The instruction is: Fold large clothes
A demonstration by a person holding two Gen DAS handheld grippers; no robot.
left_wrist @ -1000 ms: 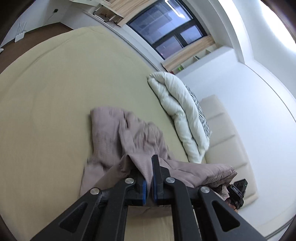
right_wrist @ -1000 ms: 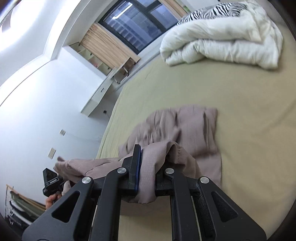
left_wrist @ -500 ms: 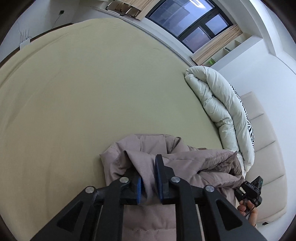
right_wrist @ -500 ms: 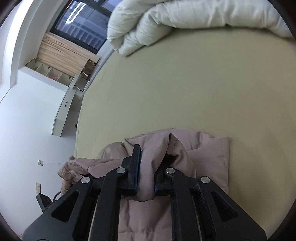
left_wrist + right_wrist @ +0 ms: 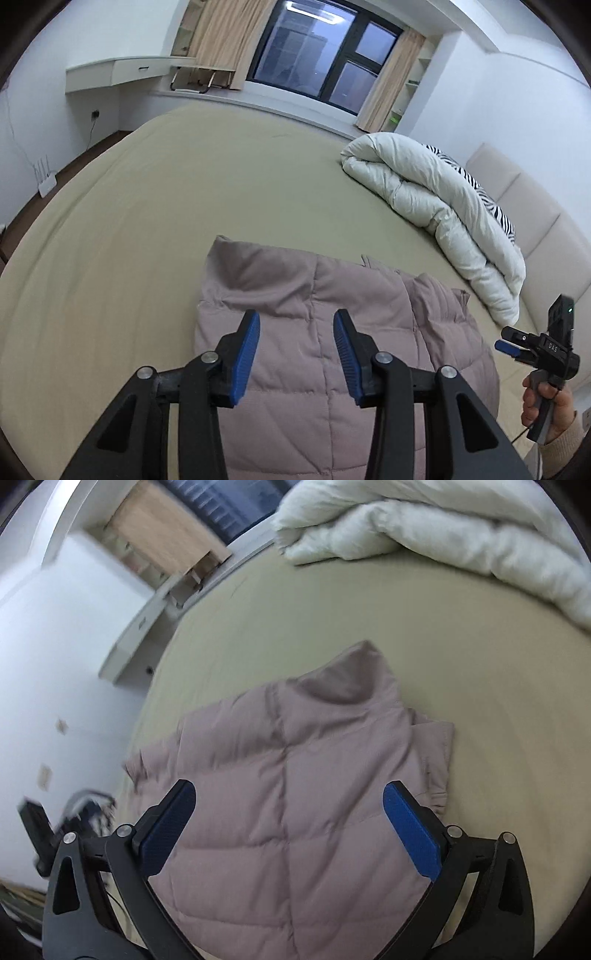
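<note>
While it lies flat on the beige bed (image 5: 147,206), the mauve quilted jacket (image 5: 325,354) sits directly under both tools: the left tool (image 5: 296,345) hovers partly open and empty, the right tool (image 5: 289,823) spread wide and empty. Its collar points toward the white duvet (image 5: 436,206).

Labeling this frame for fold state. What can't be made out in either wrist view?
- Jacket near hem: cut off by the bottom edge and hidden behind the left gripper in the left wrist view; likewise behind the right gripper in the right wrist view.
- Sleeves: tucked out of sight or bunched at the side; cannot tell.
- Wall side of the right wrist view: motion-blurred.
- Duvet: cut off by the frame edge.
</note>
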